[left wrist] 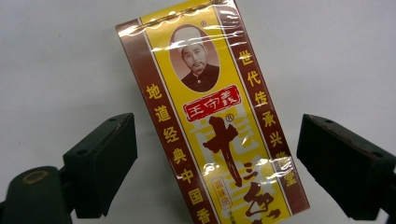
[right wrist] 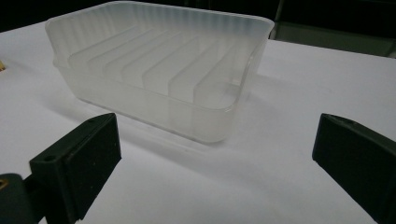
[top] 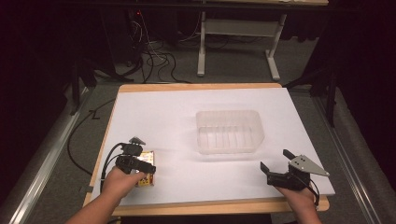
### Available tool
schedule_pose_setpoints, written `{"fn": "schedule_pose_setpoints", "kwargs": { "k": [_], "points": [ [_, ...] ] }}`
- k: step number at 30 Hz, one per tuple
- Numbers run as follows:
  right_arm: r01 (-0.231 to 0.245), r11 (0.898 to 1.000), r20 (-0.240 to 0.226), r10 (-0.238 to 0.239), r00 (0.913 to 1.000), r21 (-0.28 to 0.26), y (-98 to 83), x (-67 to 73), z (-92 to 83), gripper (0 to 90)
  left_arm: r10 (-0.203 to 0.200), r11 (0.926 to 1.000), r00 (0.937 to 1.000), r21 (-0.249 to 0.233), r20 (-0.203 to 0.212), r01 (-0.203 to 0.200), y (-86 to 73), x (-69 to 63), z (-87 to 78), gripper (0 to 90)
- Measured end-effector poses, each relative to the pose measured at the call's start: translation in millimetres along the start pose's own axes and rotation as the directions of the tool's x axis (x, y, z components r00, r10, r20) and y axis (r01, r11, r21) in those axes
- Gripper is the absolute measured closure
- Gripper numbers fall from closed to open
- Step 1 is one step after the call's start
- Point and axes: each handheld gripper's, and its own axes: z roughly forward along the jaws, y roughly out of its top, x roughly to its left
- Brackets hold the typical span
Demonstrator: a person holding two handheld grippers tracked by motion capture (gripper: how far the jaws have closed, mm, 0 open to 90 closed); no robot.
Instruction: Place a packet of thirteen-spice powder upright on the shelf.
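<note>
Our left gripper has its jaws spread wide on either side of the yellow and brown box, and neither pad touches it; bare table shows in both gaps. The box lies flat, its long axis tilted a little off the line between the jaws, with the portrait end pointing away from us. In the high view the box sits left of the clear plastic tray, close to the table's left edge and its near edge. Our right gripper, jaws also spread and empty, rests right of the tray near the front corner. Between box and tray we have open white tabletop.
</note>
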Motion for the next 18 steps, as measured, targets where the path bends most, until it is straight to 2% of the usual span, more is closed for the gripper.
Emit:
{"fn": "schedule_pose_setpoints", "kwargs": {
  "k": [3, 10, 14, 18],
  "points": [
    [-0.007, 1.0, 0.003, 0.007, 1.0, -0.005, 0.0, -0.5, -0.9, 1.7, -0.015, 0.9994, 0.9999, 0.032, 0.003, 0.014, 2.7, -0.8, 5.2, 13.2],
    [-0.031, 1.0, -0.006, 0.031, 0.9995, 0.001, -1.0, -2.2, 1.0, 1.8, -0.007, 0.9959, 0.9994, 0.09, -0.033, 0.01, 2.1, -6.2, 15.6, 16.1],
    [-0.03, 1.0, -0.007, 0.03, 0.9995, 0.0, -1.3, -1.6, 0.0, 2.3, -0.012, 0.9959, 0.9989, 0.089, -0.046, 0.016, 1.3, -9.4, 14.2, 20.6],
    [-0.036, 0.999, -0.001, 0.036, 0.9993, 0.003, -1.4, -1.2, -1.0, 2.8, 0.003, 0.997, 0.9974, 0.077, -0.072, 0.002, -1.4, -12.5, 12.3, 25.2]
  ]
}}
